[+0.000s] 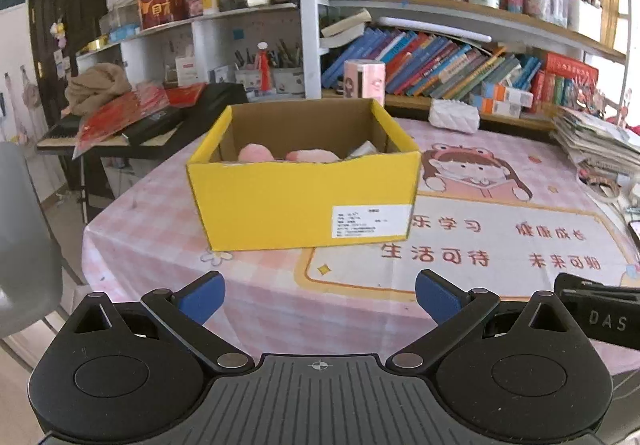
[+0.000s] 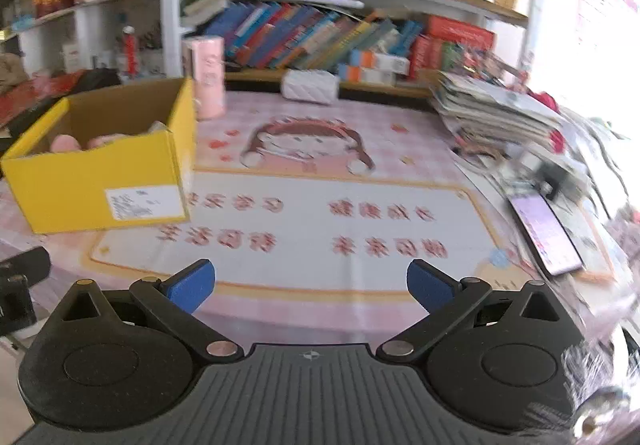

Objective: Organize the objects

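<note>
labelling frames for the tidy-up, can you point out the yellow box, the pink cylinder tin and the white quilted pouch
yellow box (image 1: 280,205): left wrist view, on its front wall
pink cylinder tin (image 2: 208,77): right wrist view, mid-side of the tin
white quilted pouch (image 2: 310,86): right wrist view, centre of its front face

The left gripper (image 1: 320,299), black with blue-padded fingertips (image 1: 202,297), hangs over the near edge of the table with its jaws spread wide and nothing between them. The right gripper (image 2: 311,287), of the same build, is likewise agape and empty over that near edge.
</note>
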A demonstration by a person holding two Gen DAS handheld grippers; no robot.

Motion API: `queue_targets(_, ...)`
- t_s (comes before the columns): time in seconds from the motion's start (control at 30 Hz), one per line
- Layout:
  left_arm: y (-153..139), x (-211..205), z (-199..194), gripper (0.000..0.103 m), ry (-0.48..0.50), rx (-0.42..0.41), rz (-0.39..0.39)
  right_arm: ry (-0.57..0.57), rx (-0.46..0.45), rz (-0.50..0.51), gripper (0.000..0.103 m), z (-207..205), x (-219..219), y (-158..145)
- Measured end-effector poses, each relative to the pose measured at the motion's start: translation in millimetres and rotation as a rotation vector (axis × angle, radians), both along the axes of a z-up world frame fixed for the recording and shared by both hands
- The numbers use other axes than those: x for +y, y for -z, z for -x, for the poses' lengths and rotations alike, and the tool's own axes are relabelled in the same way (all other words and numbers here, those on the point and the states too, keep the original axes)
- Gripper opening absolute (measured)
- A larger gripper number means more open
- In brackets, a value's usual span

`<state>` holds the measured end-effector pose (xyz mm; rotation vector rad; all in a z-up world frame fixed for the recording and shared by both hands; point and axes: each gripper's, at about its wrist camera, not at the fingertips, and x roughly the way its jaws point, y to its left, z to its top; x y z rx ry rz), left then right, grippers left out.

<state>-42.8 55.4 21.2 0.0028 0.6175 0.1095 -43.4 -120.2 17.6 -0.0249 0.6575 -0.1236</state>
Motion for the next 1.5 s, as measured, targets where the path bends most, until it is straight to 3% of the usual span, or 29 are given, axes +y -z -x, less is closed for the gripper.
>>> queue_targets(0.43,9.7,-34.7,-0.1,0.102,0.069,0.062,-0.055,0.063,0.034,0.029,0.103,19.0,-19.5,5.6)
queue_targets(0.87,13.1,-48.5,0.5,0.102,0.047,0.08,-0.095,0.055,0.065,0.04,0.103,15.3,-18.8,8.8)
queue_targets(1.5,14.3,-48.3,1.9,0.102,0.023,0.093,-0.093,0.081,0.076,0.053,0.103,16.9,-17.2,10.6)
